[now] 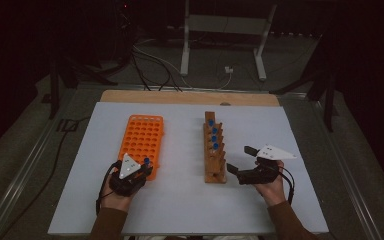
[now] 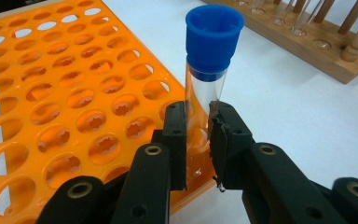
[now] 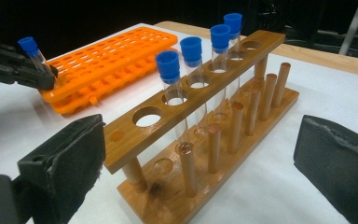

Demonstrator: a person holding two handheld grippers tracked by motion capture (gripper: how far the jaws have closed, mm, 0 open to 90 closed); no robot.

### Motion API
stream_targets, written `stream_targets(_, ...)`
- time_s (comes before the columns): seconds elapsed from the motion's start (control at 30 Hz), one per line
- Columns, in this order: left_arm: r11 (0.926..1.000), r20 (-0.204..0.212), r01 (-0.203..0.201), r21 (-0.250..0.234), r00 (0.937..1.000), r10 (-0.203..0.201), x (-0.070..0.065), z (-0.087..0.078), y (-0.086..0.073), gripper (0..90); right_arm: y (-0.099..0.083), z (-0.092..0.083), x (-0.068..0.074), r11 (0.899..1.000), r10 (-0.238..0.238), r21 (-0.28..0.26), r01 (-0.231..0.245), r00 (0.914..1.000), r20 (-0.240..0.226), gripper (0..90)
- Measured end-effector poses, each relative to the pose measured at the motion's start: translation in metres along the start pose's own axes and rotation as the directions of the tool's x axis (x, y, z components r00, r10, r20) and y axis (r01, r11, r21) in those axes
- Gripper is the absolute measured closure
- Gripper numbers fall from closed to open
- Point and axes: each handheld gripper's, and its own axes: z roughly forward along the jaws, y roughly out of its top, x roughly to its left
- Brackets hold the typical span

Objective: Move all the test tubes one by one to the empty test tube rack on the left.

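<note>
On the white table (image 1: pixel 180 200) in a dark room, my left gripper (image 2: pixel 198 140) is clenched on a blue-capped test tube (image 2: pixel 207 79) at the orange rack's (image 1: pixel 142 137) near right corner. My right gripper (image 1: pixel 242 160) gapes empty beside the wooden rack (image 1: pixel 214 150).
</note>
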Motion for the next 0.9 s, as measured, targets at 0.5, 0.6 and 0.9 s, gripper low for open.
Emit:
stream_targets(0.5,0.9997,-0.025,0.021,-0.009,0.9994,-0.022,0.001,0.001,-0.001,71.8,0.0,0.006,0.006,1.0,-0.014,0.011,0.014,0.9998,-0.011,2.4)
stream_targets(0.6,0.9994,-0.033,0.032,-0.015,0.9989,-0.033,0.004,0.0,-0.002,63.3,0.0,0.007,0.006,1.0,-0.013,0.009,0.013,0.9999,-0.01,2.4)
stream_targets(0.9,0.9884,0.014,0.108,-0.107,0.9941,-0.107,0.01,-0.01,0.0,33.8,0.003,0.01,0.007,1.0,-0.011,0.004,0.011,0.9999,-0.006,2.5)
